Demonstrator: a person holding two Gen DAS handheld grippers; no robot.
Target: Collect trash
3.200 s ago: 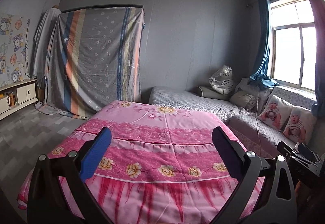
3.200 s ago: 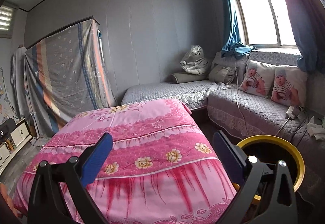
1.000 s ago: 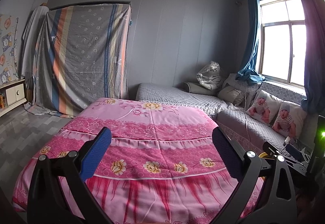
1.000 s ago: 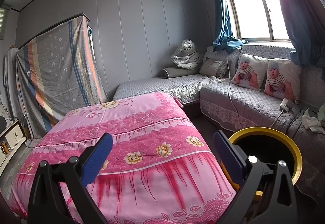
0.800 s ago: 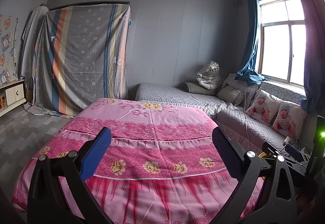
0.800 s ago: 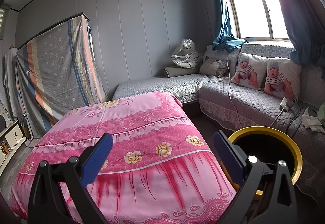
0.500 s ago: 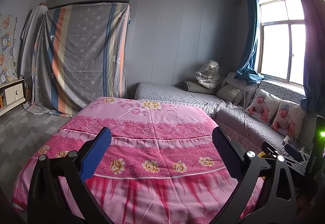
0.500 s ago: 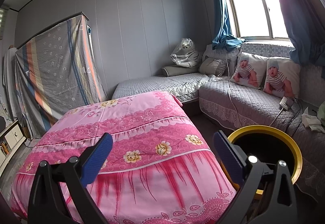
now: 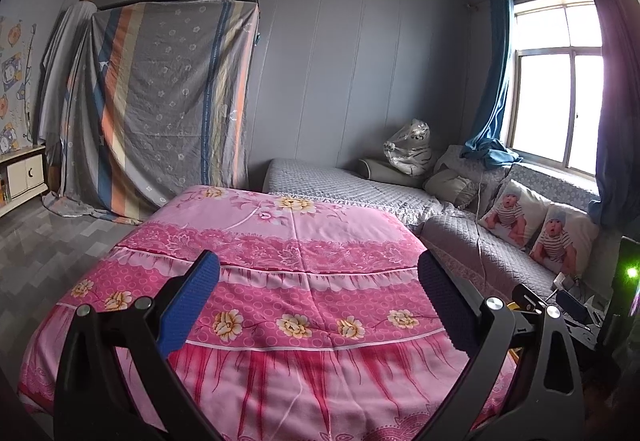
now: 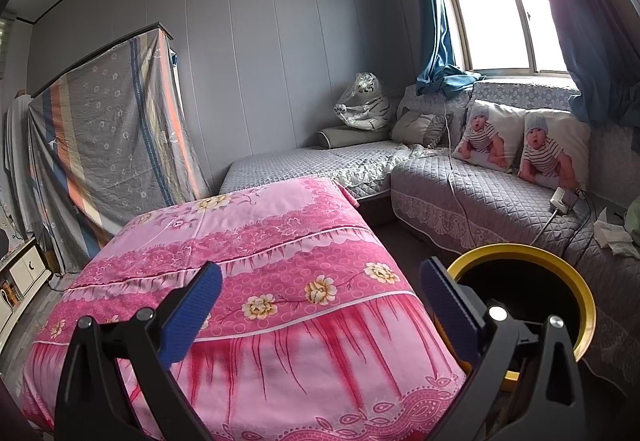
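Both grippers hang open over the near end of a table draped in a pink flowered cloth point(image 9: 296, 241) point(image 10: 256, 241), with nothing between their blue pads. My left gripper point(image 9: 318, 283) faces the cloth square on. My right gripper point(image 10: 320, 287) has a yellow-rimmed round bin point(image 10: 576, 281) just behind its right finger, dark inside. Crumpled white tissue point(image 10: 612, 235) lies on the grey sofa at the far right of the right wrist view. In the left wrist view, the other gripper's black body point(image 9: 560, 305) shows at the right edge, and a sliver of the yellow bin point(image 9: 514, 307).
A grey quilted corner sofa point(image 10: 472, 193) point(image 9: 472, 237) runs along the back and right walls, with baby-print cushions point(image 10: 524, 145), a wrapped plush tiger point(image 10: 364, 101), a white power strip point(image 10: 564, 199) and its cord. A striped sheet covers furniture point(image 9: 168, 101) at the left. Grey floor point(image 9: 44, 245) lies left of the table.
Both views have swung slightly so the room has shifted left in frame over three seconds; over the last second almost nothing moves. Both grippers stay open and empty.
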